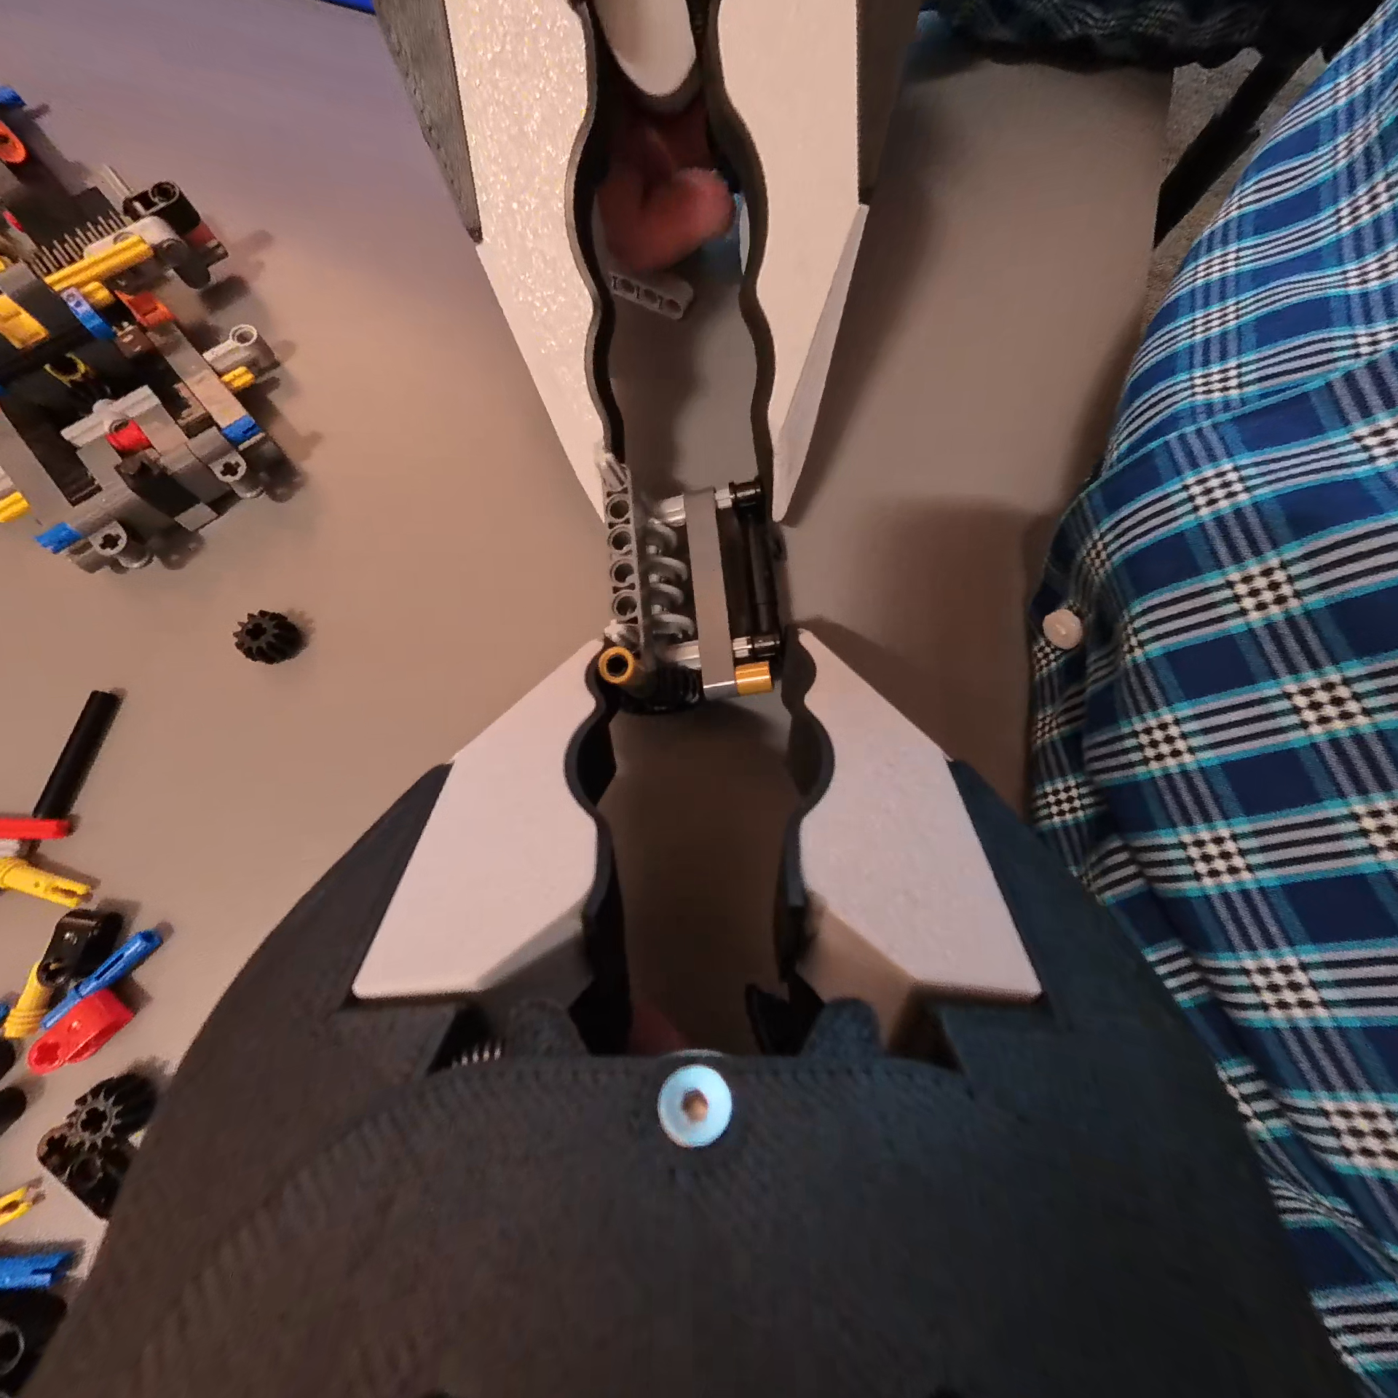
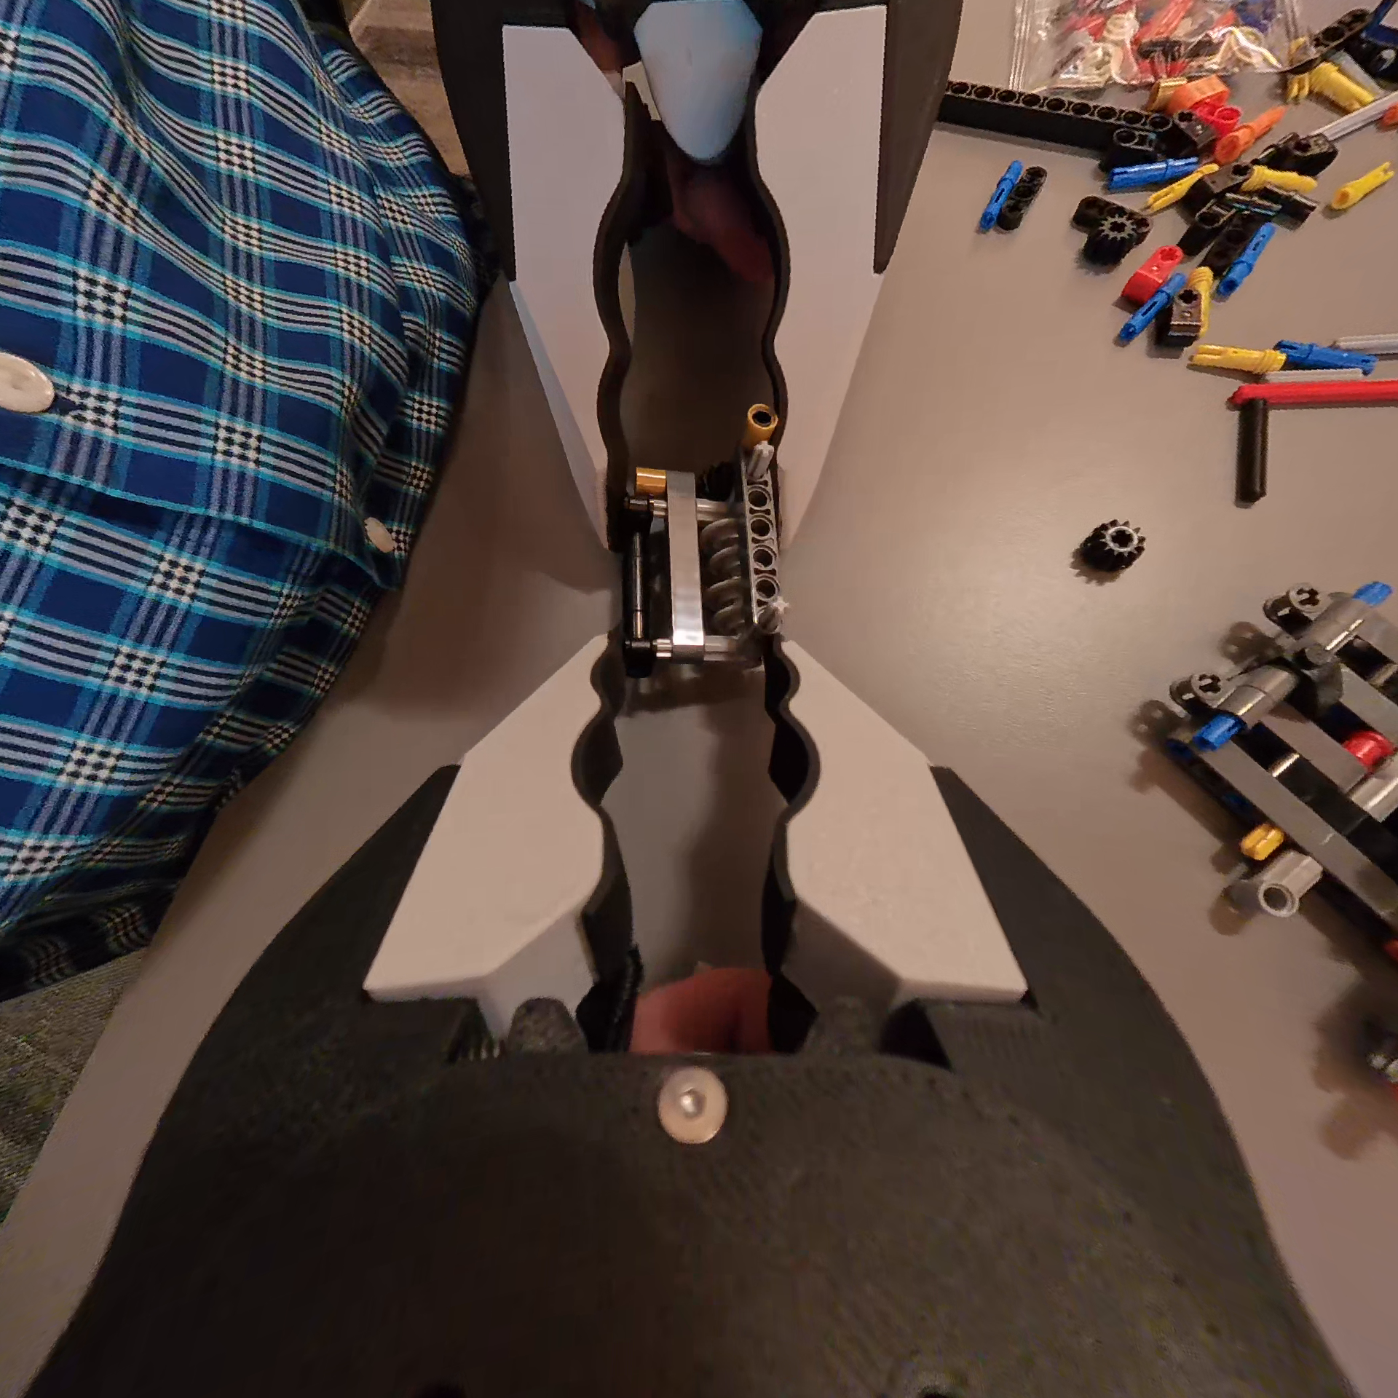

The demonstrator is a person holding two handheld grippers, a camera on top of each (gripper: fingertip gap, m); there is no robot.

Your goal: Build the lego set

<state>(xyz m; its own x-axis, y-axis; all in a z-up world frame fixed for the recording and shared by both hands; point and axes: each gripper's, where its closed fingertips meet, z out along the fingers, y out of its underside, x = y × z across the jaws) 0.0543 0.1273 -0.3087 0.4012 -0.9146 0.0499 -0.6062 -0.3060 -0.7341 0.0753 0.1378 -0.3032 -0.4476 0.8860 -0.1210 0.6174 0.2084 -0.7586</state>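
A small lego sub-assembly (image 1: 692,582) hangs over the grey table (image 1: 378,681) between my two grippers, which face each other. It has a holed grey beam, a grey coil spring, a light grey beam, a black link, gold bushes and a black gear. My left gripper (image 1: 692,673) is shut on its near end. My right gripper (image 1: 688,484) comes in from the far side and is shut on the other end. In the right wrist view the sub-assembly (image 2: 696,575) sits between my right gripper (image 2: 692,666) and the left gripper (image 2: 696,492).
A larger partly built model (image 1: 113,378) (image 2: 1301,741) lies on the table. A loose black gear (image 1: 268,635) (image 2: 1110,546) and a black axle (image 1: 79,756) are nearby. Several loose pieces (image 2: 1210,189) and a plastic bag (image 2: 1135,38) lie farther off. A person's plaid shirt (image 1: 1248,605) is close by.
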